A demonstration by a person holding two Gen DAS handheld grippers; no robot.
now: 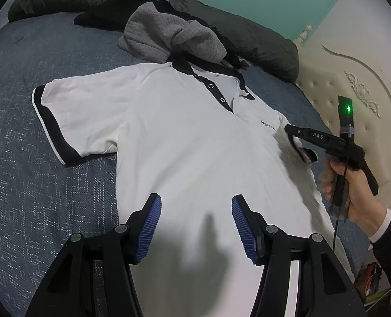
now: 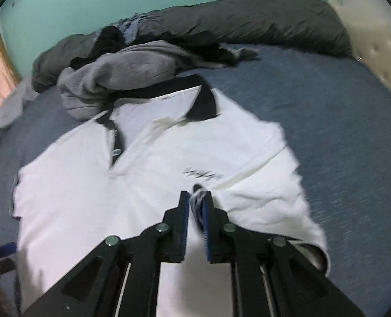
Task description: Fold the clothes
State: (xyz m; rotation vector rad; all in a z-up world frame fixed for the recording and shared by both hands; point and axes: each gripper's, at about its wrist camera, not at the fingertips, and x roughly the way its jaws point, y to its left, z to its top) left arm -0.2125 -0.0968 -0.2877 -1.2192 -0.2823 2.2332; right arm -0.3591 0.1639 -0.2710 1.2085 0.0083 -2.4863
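Observation:
A white polo shirt (image 1: 182, 145) with a black collar and black sleeve bands lies face up on the blue bed sheet (image 1: 23, 105). My left gripper (image 1: 196, 200) hovers open over the shirt's lower body with nothing between its blue pads. My right gripper (image 1: 294, 138), held by a hand (image 1: 354, 192), is at the shirt's right side, near the chest logo. In the right wrist view the shirt (image 2: 116, 185) fills the middle, and the right gripper (image 2: 196, 195) stands narrow with the sleeve's edge (image 2: 197, 198) pinched between its pads, drawn inward over the chest.
A grey knit sweater (image 1: 169, 34) and black garments (image 1: 116, 8) are heaped just beyond the collar. A dark rolled duvet (image 1: 248, 34) runs along the far side. A cream padded headboard (image 1: 354, 79) stands at the right, and bare blue sheet lies left of the shirt.

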